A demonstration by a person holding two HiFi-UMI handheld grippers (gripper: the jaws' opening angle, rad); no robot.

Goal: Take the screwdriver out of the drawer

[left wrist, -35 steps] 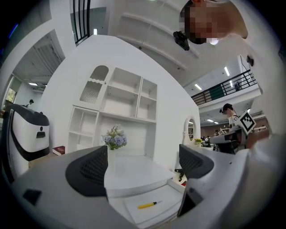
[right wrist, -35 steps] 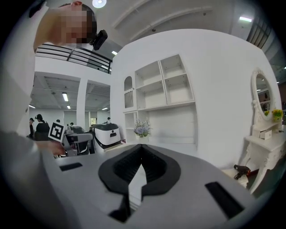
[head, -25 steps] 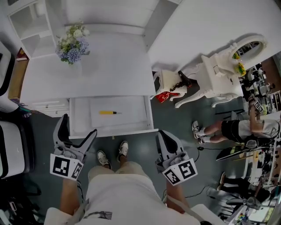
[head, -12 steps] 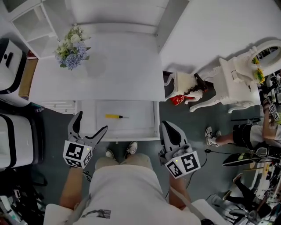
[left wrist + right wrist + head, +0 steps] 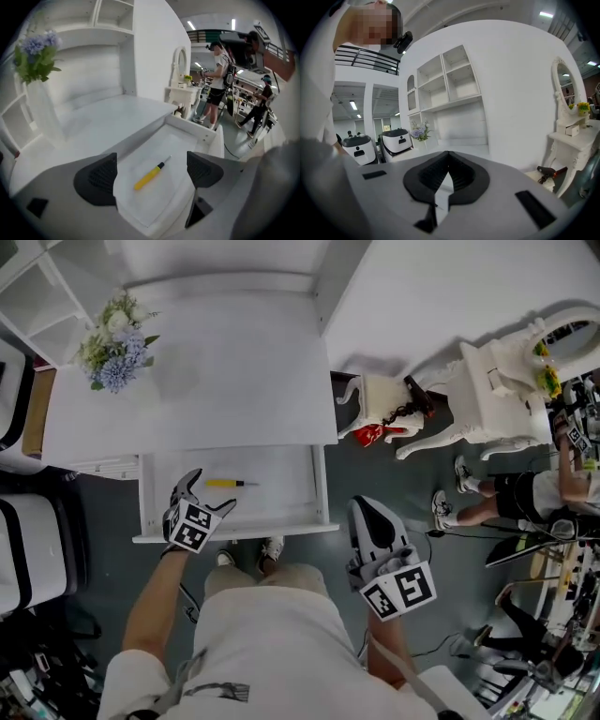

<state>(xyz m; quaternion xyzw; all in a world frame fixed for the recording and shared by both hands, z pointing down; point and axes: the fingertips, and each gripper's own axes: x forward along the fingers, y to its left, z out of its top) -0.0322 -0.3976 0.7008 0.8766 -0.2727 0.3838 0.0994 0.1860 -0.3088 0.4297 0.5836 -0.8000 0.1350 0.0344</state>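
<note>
Open drawer [image 5: 234, 529] pulled out from under the white table [image 5: 234, 381]. Inside, on the drawer floor and a little left of its middle, a yellow-handled screwdriver [image 5: 228, 483], lying flat and roughly parallel to the drawer front. Handle toward the drawer's left side, black collar and thin metal shaft toward its right. Nothing else visible in the drawer.

Left gripper [image 5: 211, 493] held over the front left part of the drawer, fingers spread wide. From the left gripper view, the screwdriver [image 5: 150, 176] framed between the two dark pads [image 5: 101, 176] but beyond them, not touching either. Right gripper [image 5: 367, 510] outside the drawer, off its front right corner, fingers closed together on nothing.

Judging by looks: light, stiff, not fragile. Smooth round plastic handle, so likely to roll on the flat drawer floor if nudged by one finger first, and to slip if pinched near its end. Thin shaft too narrow for a sure hold. Best taken across the middle of the yellow handle, one finger on each side, closed evenly, then lifted straight up over the drawer's front rim. Approach probably needs tilting down, given the low walls of the drawer.
</note>
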